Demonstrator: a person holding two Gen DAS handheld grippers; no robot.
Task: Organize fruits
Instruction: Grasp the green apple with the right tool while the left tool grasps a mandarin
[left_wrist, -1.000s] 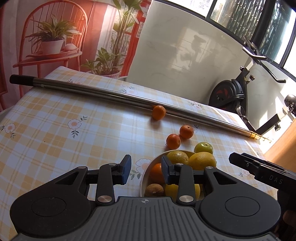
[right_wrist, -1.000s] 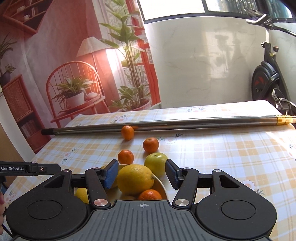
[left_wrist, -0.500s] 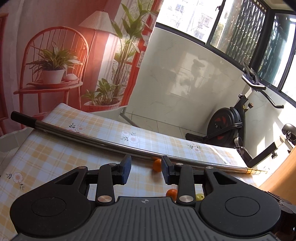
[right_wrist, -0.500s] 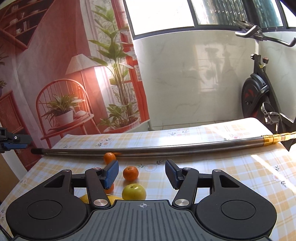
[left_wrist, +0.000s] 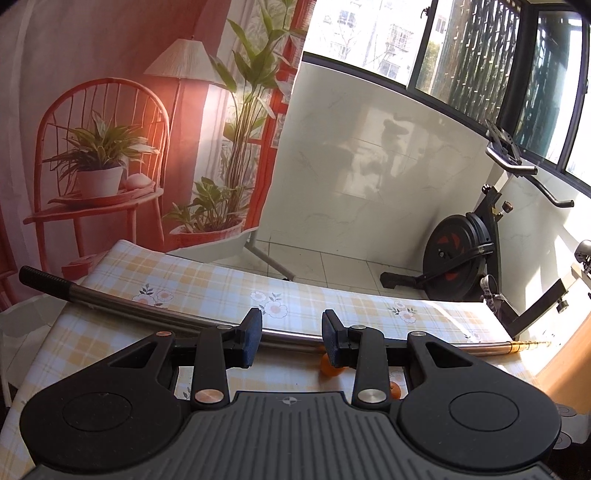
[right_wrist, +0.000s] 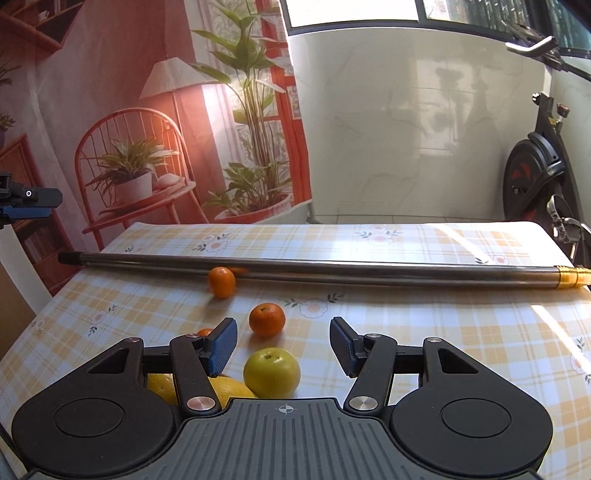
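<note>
In the right wrist view my right gripper is open and holds nothing, raised above the table. Below it lie a green apple and a yellow lemon at the view's bottom; the bowl is hidden. A mandarin sits just beyond the fingertips, another mandarin rests against the pole, and a third mandarin peeks behind the left finger. In the left wrist view my left gripper is open and empty, tilted up. Behind its right finger show one mandarin and a second mandarin.
A long metal pole lies across the checked tablecloth, also seen as the pole in the left view. An exercise bike stands past the table's far right. The left gripper's tip shows at the left edge.
Both grippers have lifted and tilted upward; the bowl and most of its fruit have dropped out of sight. Neither gripper has changed its opening.
</note>
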